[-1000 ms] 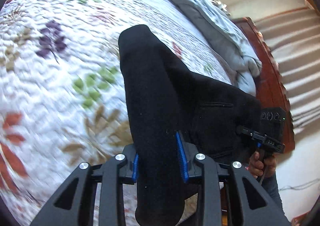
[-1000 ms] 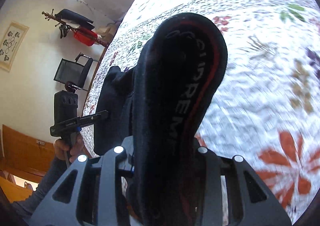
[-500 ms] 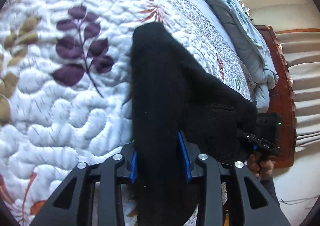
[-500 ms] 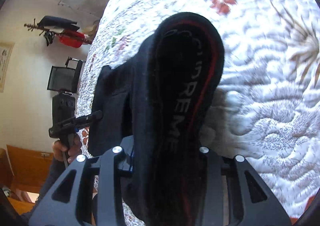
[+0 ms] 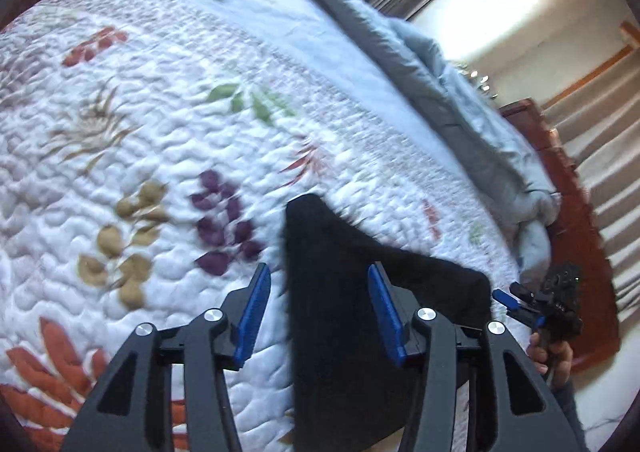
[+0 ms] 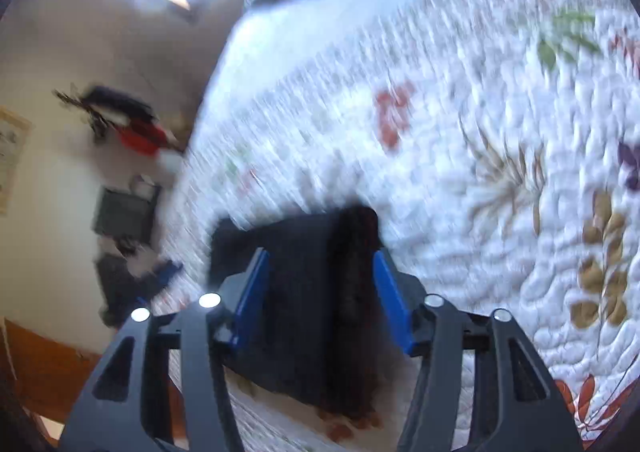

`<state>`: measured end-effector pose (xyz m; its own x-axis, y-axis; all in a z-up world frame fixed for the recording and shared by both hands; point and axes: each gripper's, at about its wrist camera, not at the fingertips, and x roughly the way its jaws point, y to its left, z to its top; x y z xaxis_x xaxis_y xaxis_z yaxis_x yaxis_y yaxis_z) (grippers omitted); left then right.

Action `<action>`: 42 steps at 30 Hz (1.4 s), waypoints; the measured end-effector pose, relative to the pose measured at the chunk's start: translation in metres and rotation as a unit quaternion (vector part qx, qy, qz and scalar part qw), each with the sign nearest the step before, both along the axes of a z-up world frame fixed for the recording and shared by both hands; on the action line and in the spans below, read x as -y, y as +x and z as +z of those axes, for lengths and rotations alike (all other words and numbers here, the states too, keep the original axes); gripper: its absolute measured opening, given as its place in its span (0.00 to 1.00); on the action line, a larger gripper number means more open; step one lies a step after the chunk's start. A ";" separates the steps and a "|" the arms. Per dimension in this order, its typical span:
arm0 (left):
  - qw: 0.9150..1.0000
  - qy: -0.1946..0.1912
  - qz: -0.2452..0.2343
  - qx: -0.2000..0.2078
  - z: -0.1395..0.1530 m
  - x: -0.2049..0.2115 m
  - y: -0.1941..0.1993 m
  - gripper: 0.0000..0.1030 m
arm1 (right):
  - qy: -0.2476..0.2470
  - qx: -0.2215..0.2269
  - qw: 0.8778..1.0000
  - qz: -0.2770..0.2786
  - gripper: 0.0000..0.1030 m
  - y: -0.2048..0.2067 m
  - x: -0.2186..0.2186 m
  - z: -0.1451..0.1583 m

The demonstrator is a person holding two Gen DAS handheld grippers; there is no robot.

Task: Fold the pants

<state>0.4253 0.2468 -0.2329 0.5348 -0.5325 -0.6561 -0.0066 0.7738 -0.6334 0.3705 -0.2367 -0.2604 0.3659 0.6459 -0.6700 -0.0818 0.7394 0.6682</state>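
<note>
The black pants (image 5: 340,292) lie folded flat on the white floral quilt (image 5: 160,112). My left gripper (image 5: 320,308) is open, its blue pads apart above the pants' left edge, holding nothing. In the blurred right wrist view the pants (image 6: 312,292) lie below my right gripper (image 6: 318,296), which is open too, its blue pads spread on either side of the cloth. The right gripper also shows at the right edge of the left wrist view (image 5: 536,304), held in a hand.
A grey-blue duvet (image 5: 460,100) is bunched along the far side of the bed. A red-brown wooden bed frame (image 5: 572,212) stands to the right. In the right wrist view a chair (image 6: 124,212) and a coat rack (image 6: 120,120) stand by the wall.
Both grippers have opened and let go of the pants, which now lie flat on the quilt. Both grippers have pulled back and up from the cloth.
</note>
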 end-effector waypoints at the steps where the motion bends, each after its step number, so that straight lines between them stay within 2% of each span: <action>1: 1.000 -0.016 -0.016 0.005 0.002 0.008 0.006 0.49 | 0.021 0.005 1.000 0.005 0.50 0.002 -0.005 0.006; 4: 0.995 -0.074 -0.061 -0.009 -0.009 0.039 0.036 0.49 | 0.051 -0.013 0.998 0.036 0.45 0.016 -0.030 -0.003; 7: 0.992 -0.092 -0.073 -0.040 -0.027 0.063 0.061 0.49 | 0.057 -0.052 0.996 0.045 0.39 0.030 -0.052 -0.037; 8: 0.992 -0.089 -0.070 -0.056 -0.036 0.068 0.070 0.49 | 0.052 -0.060 0.996 0.042 0.27 0.033 -0.055 -0.045; 9: 0.992 -0.084 -0.064 -0.067 -0.045 0.070 0.076 0.48 | 0.044 -0.069 0.996 0.034 0.11 0.036 -0.053 -0.056; 10: 0.992 -0.077 -0.059 -0.079 -0.053 0.070 0.082 0.43 | 0.033 -0.080 0.996 0.025 0.00 0.040 -0.047 -0.072; 11: 0.992 -0.073 -0.054 -0.085 -0.059 0.068 0.085 0.41 | 0.036 -0.088 0.995 0.019 0.00 0.043 -0.042 -0.083; 13: 0.991 -0.089 -0.041 -0.095 -0.066 0.059 0.086 0.36 | 0.068 -0.099 0.993 0.012 0.00 0.044 -0.033 -0.099; 15: 0.990 -0.104 -0.033 -0.094 -0.064 0.052 0.081 0.37 | 0.076 -0.095 0.993 0.012 0.00 0.042 -0.032 -0.096; 17: 0.991 -0.097 -0.034 -0.082 -0.053 0.049 0.070 0.41 | 0.089 -0.080 0.993 0.017 0.02 0.036 -0.030 -0.083; 18: 0.993 -0.089 -0.035 -0.068 -0.043 0.047 0.062 0.46 | 0.098 -0.065 0.993 0.017 0.10 0.029 -0.027 -0.071; 19: 0.994 -0.085 -0.038 -0.055 -0.033 0.043 0.053 0.50 | 0.099 -0.055 0.993 0.019 0.13 0.021 -0.023 -0.060; 22: 0.996 -0.072 -0.052 -0.008 0.001 0.035 0.011 0.58 | 0.099 -0.017 0.994 0.048 0.14 -0.014 -0.023 -0.025; 24: 0.995 -0.067 -0.066 0.007 0.010 0.036 -0.022 0.61 | 0.101 -0.012 0.993 0.063 0.14 -0.033 -0.027 -0.019; 27: 0.994 -0.063 -0.084 -0.001 0.000 0.044 -0.053 0.61 | 0.092 -0.029 0.992 0.077 0.14 -0.058 -0.034 -0.037; 28: 0.995 -0.057 -0.085 -0.015 -0.013 0.048 -0.060 0.61 | 0.076 -0.048 0.994 0.069 0.12 -0.063 -0.033 -0.054; 29: 0.994 -0.056 -0.085 -0.030 -0.026 0.051 -0.062 0.61 | 0.071 -0.064 0.994 0.059 0.04 -0.065 -0.029 -0.068; 30: 0.994 -0.056 -0.083 -0.036 -0.035 0.052 -0.063 0.61 | 0.070 -0.074 0.994 0.050 0.00 -0.064 -0.026 -0.080; 32: 0.993 -0.073 -0.076 -0.045 -0.049 0.049 -0.063 0.59 | 0.105 -0.091 0.990 0.028 0.00 -0.064 -0.017 -0.098; 34: 0.992 -0.098 -0.063 -0.049 -0.049 0.042 -0.064 0.59 | 0.106 -0.088 0.990 0.016 0.00 -0.068 -0.014 -0.093; 35: 0.991 -0.112 -0.052 -0.052 -0.046 0.037 -0.066 0.59 | 0.106 -0.083 0.991 0.012 0.02 -0.072 -0.014 -0.086; 37: 0.992 -0.110 -0.046 -0.044 -0.033 0.031 -0.076 0.65 | 0.110 -0.072 0.991 0.003 0.12 -0.084 -0.011 -0.066; 39: 0.995 -0.082 -0.040 -0.029 -0.013 0.028 -0.095 0.73 | 0.092 -0.054 0.994 -0.012 0.41 -0.101 -0.008 -0.041; 40: 0.997 -0.060 -0.036 -0.023 -0.001 0.027 -0.110 0.78 | 0.065 -0.040 0.997 -0.027 0.49 -0.119 -0.007 -0.022; 41: 0.999 -0.040 -0.031 -0.017 0.009 0.026 -0.123 0.80 | 0.041 -0.029 0.998 -0.038 0.65 -0.134 -0.007 -0.008; 42: 0.999 -0.016 -0.025 -0.010 0.022 0.027 -0.141 0.89 | 0.023 -0.017 0.998 -0.047 0.79 -0.148 -0.008 0.004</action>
